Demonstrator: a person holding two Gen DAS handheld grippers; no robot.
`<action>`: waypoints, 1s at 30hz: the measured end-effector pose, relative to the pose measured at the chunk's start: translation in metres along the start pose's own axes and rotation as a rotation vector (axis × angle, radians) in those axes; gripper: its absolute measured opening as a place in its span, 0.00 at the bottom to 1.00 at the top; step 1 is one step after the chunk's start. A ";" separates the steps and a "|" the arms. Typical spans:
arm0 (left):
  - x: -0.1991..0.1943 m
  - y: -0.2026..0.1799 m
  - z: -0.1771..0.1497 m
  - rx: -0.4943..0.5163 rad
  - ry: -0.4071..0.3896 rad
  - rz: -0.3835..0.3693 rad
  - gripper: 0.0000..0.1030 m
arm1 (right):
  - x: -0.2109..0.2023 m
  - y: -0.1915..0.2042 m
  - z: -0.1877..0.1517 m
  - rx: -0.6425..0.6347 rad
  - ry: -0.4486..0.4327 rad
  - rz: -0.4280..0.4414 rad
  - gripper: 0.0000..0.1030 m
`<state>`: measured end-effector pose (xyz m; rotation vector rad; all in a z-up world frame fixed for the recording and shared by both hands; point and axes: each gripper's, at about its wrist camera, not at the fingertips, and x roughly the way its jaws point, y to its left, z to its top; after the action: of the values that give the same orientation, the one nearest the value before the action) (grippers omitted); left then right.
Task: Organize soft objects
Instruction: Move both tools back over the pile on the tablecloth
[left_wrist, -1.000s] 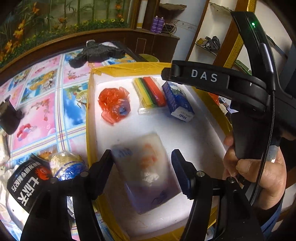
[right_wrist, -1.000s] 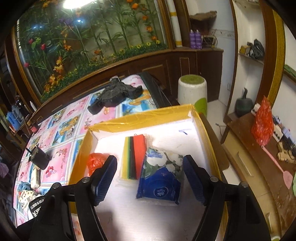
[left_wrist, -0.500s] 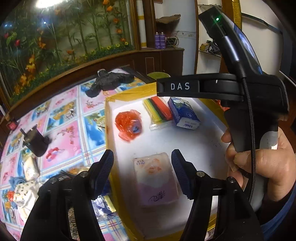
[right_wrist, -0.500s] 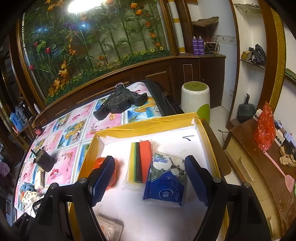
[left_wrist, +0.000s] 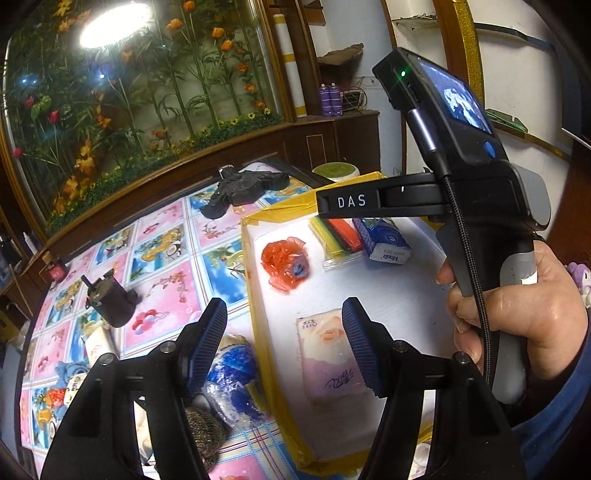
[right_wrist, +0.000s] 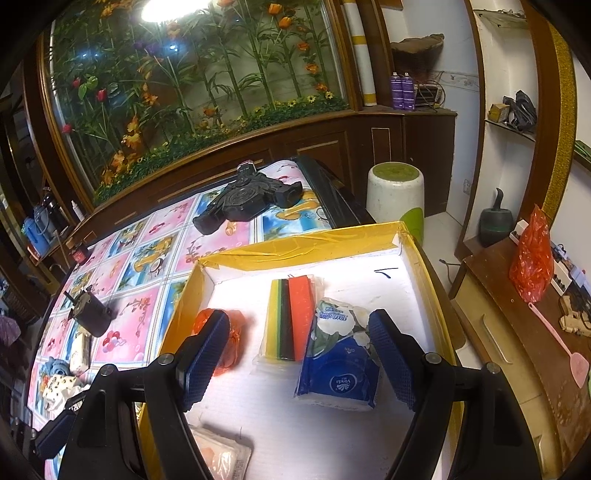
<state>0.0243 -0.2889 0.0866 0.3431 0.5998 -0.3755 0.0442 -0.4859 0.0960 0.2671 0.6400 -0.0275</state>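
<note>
table (right_wrist: 155, 254) | on it: tray (right_wrist: 295, 243), black toy (right_wrist: 247, 201), black motor (right_wrist: 90, 314)

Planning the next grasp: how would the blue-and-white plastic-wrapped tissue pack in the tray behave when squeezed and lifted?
The blue-and-white plastic-wrapped tissue pack looks soft, so it would probably dent under the pads. Its glossy wrapper may slip slightly. Lying flat in the yellow-edged white tray, it seems unlikely to roll, and is probably light.

Left gripper (left_wrist: 284, 343) risen away from pink tissue pack (left_wrist: 330, 360), now lying free in yellow-rimmed box (left_wrist: 255, 291)

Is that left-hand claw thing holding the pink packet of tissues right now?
No: the left gripper hangs open above the pink tissue packet, which lies flat in the yellow-edged white box.
</note>
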 end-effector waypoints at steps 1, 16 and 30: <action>-0.002 0.001 -0.001 0.003 -0.007 0.010 0.62 | 0.000 0.001 0.000 -0.003 -0.001 0.003 0.76; -0.043 0.069 -0.042 -0.103 -0.035 0.215 0.64 | -0.007 0.047 -0.017 -0.155 -0.058 0.068 0.76; -0.061 0.227 -0.180 -0.593 0.162 0.158 0.64 | -0.038 0.130 -0.096 -0.323 0.034 0.467 0.79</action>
<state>-0.0095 -0.0005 0.0292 -0.1507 0.8060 -0.0076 -0.0287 -0.3379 0.0755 0.0990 0.5928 0.5258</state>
